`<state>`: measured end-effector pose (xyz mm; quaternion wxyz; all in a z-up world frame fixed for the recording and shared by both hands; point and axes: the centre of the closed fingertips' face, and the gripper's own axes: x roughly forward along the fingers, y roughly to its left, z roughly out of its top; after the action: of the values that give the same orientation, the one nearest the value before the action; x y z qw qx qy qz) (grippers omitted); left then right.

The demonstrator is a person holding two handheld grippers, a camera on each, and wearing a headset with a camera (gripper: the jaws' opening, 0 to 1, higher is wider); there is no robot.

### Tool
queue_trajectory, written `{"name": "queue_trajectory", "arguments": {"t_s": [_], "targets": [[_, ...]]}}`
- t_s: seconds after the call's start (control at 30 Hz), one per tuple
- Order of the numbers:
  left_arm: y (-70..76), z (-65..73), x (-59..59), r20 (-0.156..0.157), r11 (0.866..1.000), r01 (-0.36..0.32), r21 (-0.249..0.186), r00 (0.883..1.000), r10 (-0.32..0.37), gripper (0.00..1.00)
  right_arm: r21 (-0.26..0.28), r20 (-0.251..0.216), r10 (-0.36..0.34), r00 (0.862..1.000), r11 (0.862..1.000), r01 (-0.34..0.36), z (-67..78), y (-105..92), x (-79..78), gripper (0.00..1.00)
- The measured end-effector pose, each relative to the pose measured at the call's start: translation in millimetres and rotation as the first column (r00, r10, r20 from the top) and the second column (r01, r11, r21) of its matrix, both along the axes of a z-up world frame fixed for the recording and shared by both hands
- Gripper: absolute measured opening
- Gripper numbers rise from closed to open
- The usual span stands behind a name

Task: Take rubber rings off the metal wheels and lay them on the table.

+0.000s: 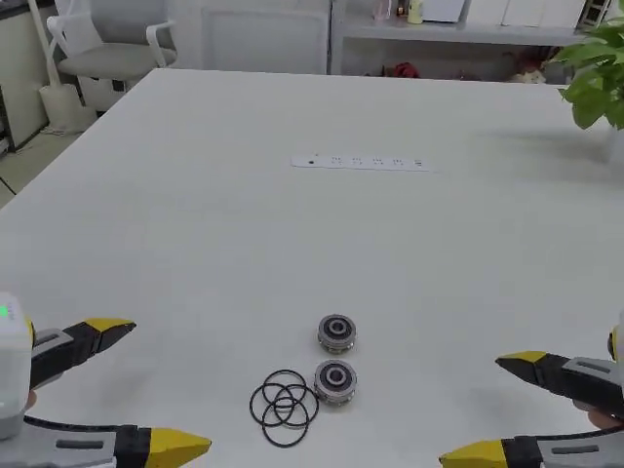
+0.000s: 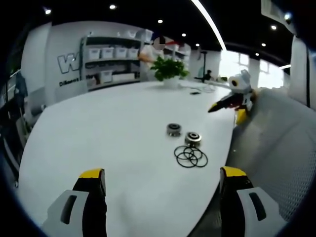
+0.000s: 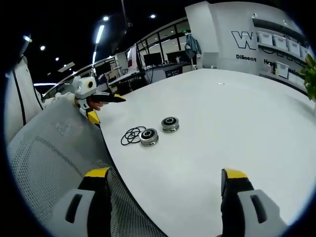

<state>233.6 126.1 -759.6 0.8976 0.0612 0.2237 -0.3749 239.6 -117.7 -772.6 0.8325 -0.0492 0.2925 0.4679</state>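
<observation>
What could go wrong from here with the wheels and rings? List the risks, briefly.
1. The rubber rings overlap in a loose pile right beside the nearer wheel. Reaching for that wheel might snag or scatter them.
2. The pile lies near the edge of the table, so a nudge could push rings off.
3. Both wheels lie loose. With the left tongs and right tongs open and away, an unsteadied wheel may slide when touched.

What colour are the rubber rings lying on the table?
Black; the rubber rings show best in the head view.
</observation>
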Motion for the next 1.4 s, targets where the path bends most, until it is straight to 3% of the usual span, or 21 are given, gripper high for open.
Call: {"name": "queue_trajectory", "arguments": {"t_s": [0.37, 0.53, 1.4], "targets": [[1.9, -2.5, -0.2, -0.017, 1.0, -0.025, -0.01, 1.0, 0.025, 0.98, -0.001, -0.018, 0.008, 1.0, 1.0, -0.008, -4.2, 1.5, -2.9, 0.89], [2.2, -7.5, -2.4, -0.025, 0.999, -0.017, 0.035, 1.0, 0.018, 0.97, 0.005, -0.019, 0.016, 1.0, 1.0, -0.016, -4.4, 3.2, -5.1, 0.89], [10.6, -13.5, -2.9, -0.06, 0.997, -0.07, 0.032, 0.996, 0.072, 0.97, -0.024, -0.028, 0.054, 0.998, 0.998, -0.055, -7.8, 8.6, -15.4, 0.88]]}}
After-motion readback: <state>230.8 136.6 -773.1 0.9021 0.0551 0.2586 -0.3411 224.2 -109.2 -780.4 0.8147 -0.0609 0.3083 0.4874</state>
